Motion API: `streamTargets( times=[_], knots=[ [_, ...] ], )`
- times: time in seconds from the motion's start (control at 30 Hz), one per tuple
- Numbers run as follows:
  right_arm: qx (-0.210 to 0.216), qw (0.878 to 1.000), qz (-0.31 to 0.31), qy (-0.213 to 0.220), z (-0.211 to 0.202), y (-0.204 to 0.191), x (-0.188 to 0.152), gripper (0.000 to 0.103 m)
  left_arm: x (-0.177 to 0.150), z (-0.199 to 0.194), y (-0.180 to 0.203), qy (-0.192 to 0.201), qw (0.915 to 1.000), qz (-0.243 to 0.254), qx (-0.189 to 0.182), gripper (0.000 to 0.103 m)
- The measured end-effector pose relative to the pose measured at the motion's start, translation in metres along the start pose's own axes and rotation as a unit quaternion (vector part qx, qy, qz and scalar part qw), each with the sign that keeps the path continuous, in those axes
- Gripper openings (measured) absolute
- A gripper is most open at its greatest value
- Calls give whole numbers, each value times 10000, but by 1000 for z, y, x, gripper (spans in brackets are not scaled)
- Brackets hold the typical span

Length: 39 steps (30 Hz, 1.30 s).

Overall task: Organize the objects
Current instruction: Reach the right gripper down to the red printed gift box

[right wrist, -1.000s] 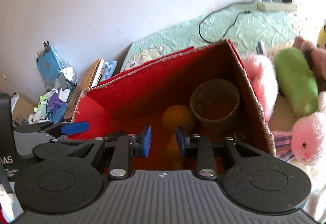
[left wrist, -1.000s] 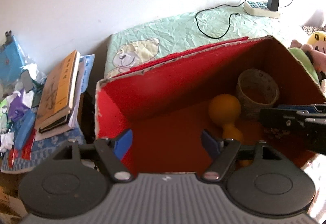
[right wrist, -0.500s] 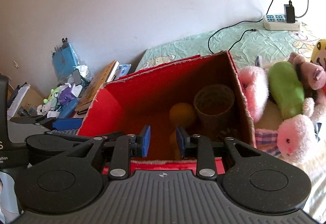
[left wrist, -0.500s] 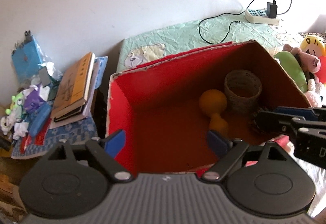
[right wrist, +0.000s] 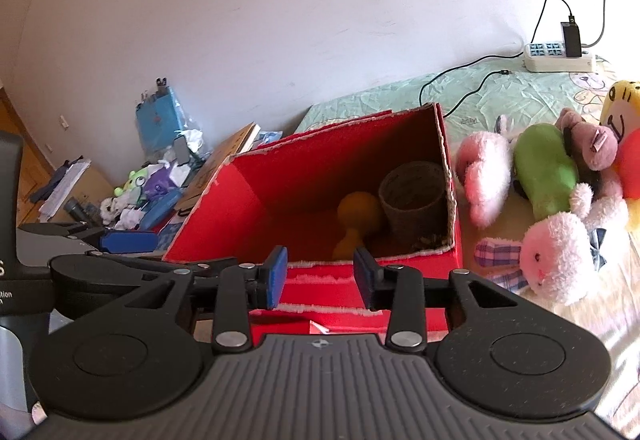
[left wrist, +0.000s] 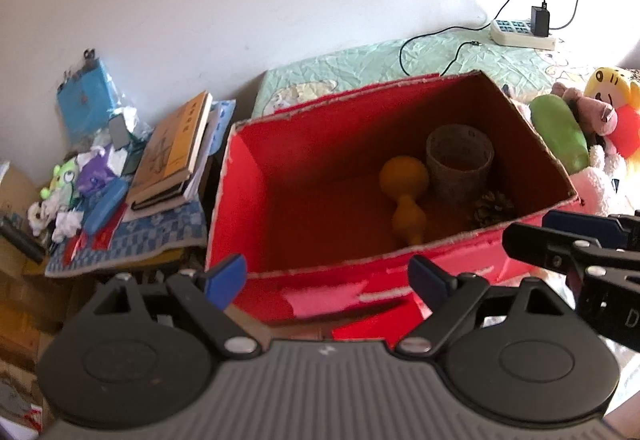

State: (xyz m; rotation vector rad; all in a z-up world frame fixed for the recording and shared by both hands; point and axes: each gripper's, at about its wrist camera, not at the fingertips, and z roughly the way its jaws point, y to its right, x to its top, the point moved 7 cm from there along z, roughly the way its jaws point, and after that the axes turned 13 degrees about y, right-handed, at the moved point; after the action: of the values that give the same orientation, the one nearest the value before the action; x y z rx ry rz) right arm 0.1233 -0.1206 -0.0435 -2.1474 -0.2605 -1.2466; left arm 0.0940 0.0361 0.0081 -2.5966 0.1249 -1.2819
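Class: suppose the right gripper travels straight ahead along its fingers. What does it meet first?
Probably the near wall of the red box: the right gripper, jaws apart and empty, points at its rim. Slightly higher, it would clear that and reach the orange gourd. Depth is uncertain.

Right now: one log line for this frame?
left gripper: open, empty | right gripper: open, empty | red box: gourd, woven cup, pinecone inside
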Motion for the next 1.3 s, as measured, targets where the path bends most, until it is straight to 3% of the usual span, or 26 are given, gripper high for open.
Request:
streamTargets(
  times=[0.8,1.07,1.3],
  knots=[
    [571,9931,298,-982,-4,18,-54,40,-65,3,25,-873,9948,-362,386,90],
    [541,9891,533,-1262,3,29,-66,39,-84,10,28,-982,9925,-685,-266,89],
    [671,9830,771,-1528,15,27,-71,39,-98,13,31,-1111,9849,-1017,-853,91]
  ],
)
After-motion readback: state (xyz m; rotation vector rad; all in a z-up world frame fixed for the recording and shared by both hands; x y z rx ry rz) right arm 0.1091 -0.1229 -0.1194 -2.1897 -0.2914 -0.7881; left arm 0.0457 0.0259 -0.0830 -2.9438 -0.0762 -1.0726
